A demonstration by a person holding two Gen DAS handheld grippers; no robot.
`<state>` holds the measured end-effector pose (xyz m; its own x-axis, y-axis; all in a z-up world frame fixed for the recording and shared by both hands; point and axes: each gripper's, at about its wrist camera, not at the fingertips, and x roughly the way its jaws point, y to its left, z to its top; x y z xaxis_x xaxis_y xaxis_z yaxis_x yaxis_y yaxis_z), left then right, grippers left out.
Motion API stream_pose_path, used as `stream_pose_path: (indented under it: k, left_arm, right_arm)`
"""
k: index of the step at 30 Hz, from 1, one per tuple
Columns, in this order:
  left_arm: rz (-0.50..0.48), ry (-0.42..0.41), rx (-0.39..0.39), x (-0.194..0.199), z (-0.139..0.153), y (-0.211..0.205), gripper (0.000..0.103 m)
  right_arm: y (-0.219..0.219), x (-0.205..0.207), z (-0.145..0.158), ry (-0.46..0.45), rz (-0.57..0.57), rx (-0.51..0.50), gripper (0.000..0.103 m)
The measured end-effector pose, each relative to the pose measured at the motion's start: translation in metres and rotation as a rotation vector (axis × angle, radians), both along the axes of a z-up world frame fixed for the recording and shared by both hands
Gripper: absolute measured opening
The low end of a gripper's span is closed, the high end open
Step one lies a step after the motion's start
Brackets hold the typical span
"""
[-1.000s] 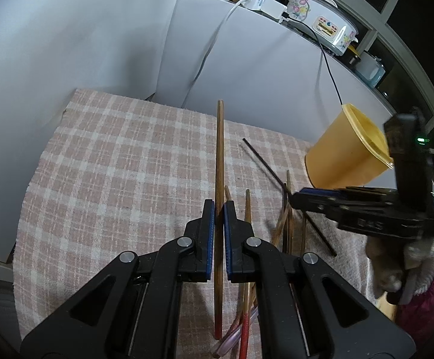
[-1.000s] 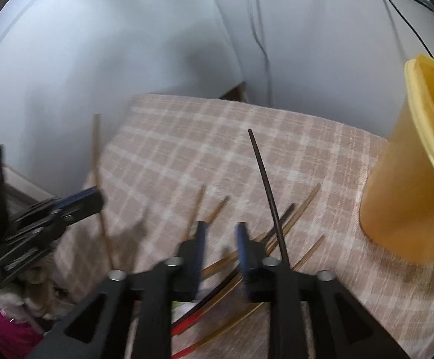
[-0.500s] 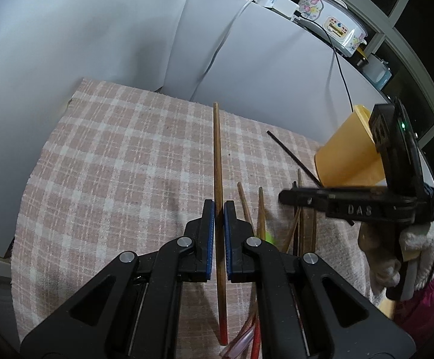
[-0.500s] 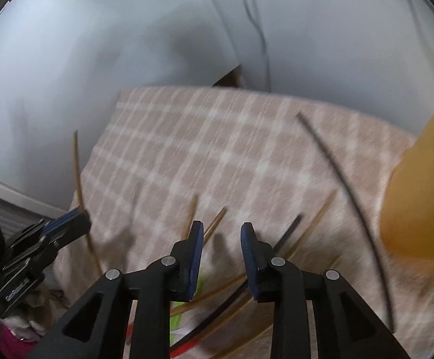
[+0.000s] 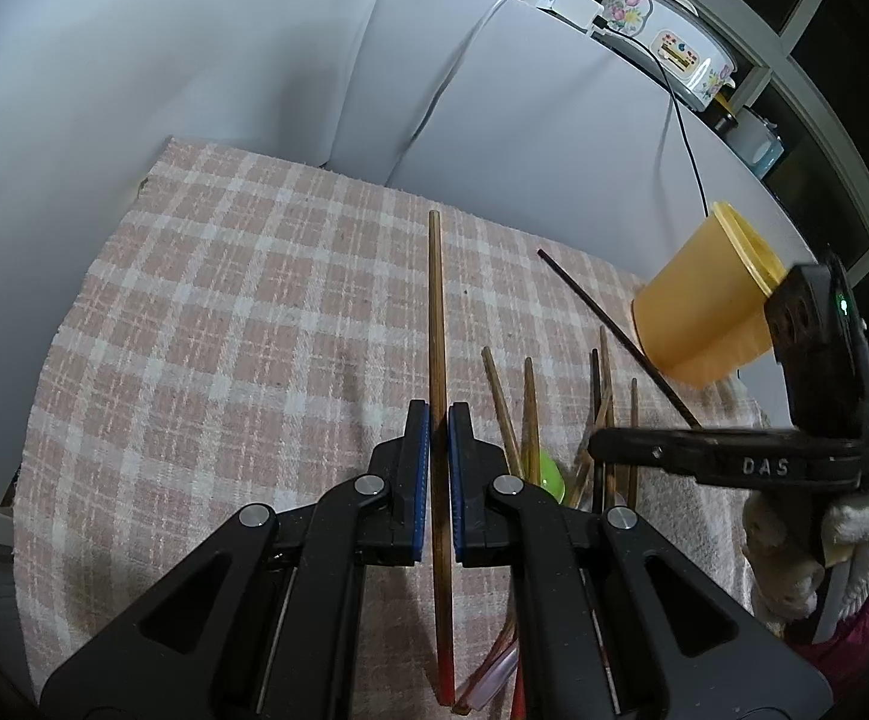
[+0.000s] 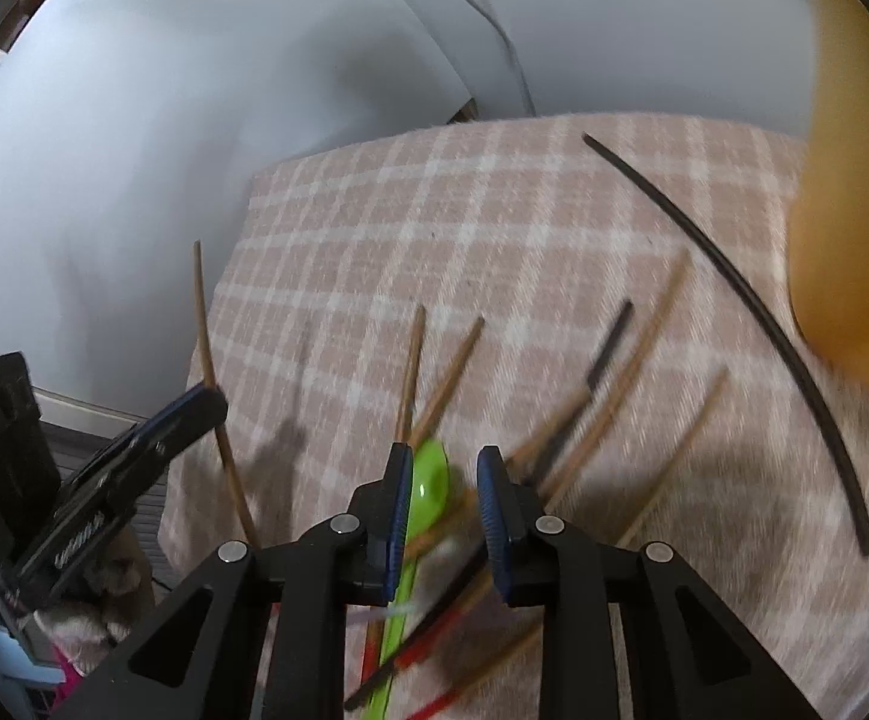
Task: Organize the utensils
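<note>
Chopstick, brown with a red tip, clamped between the pads of the left gripper and carried clear above the checked cloth on the worktop, its far end pointing away toward the white panels. Light, stiff and thin by the look of it, smooth enough to swivel or slide in a pinch; best held near the middle, as here, so neither end droops. More chopsticks scattered just beside it on the cloth in a loose crossing heap, some brown, some red-tipped, with a green spoon lying among them. Likely awkward to lift singly, since they overlap and would roll. One long black chopstick lying apart, near the yellow cup. Right gripper hanging low over the heap with the jaws apart, having just been closing, the spoon's bowl and a couple of sticks showing in the gap but nothing pressed yet. Yellow cup standing at the cloth's right edge, its inside hidden from both views, so contents impossible to tell; presumably the place for the utensils. Spoon probably plastic, light, easiest by the handle.
</note>
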<state>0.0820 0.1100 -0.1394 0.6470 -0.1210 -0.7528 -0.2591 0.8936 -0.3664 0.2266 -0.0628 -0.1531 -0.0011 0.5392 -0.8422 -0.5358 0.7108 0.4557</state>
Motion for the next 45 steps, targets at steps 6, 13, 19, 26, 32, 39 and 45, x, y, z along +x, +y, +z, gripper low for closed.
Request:
stream_pose_path:
  k: [6, 13, 19, 26, 32, 39, 45]
  left_arm:
    - [0.000, 0.001, -0.012, -0.001, -0.002, -0.002, 0.004]
    - [-0.001, -0.003, -0.012, -0.002, 0.000, -0.002, 0.004]
    - [-0.002, -0.014, -0.018, -0.005, 0.004, -0.004, 0.004]
    - [0.006, -0.039, -0.017, -0.009, 0.013, -0.001, 0.004]
    - [0.004, -0.088, 0.010, -0.015, 0.032, -0.004, 0.004]
    - [-0.008, -0.165, 0.042, -0.026, 0.063, -0.013, 0.004]
    - [-0.015, -0.217, 0.035, -0.032, 0.082, -0.017, 0.004]
  right_arm:
    - [-0.011, 0.005, -0.012, 0.060, -0.050, 0.025, 0.021]
    - [-0.005, 0.013, -0.024, 0.088, -0.085, 0.006, 0.020]
    - [-0.001, 0.014, -0.024, 0.073, -0.102, 0.001, 0.012]
    - [-0.003, 0.002, 0.003, -0.018, -0.075, 0.042, 0.011]
    - [-0.009, -0.016, 0.040, -0.164, -0.038, 0.073, 0.009]
    - [-0.027, -0.029, 0.071, -0.273, -0.026, 0.124, 0.006]
    - [-0.048, -0.036, 0.093, -0.340, -0.050, 0.171, 0.005]
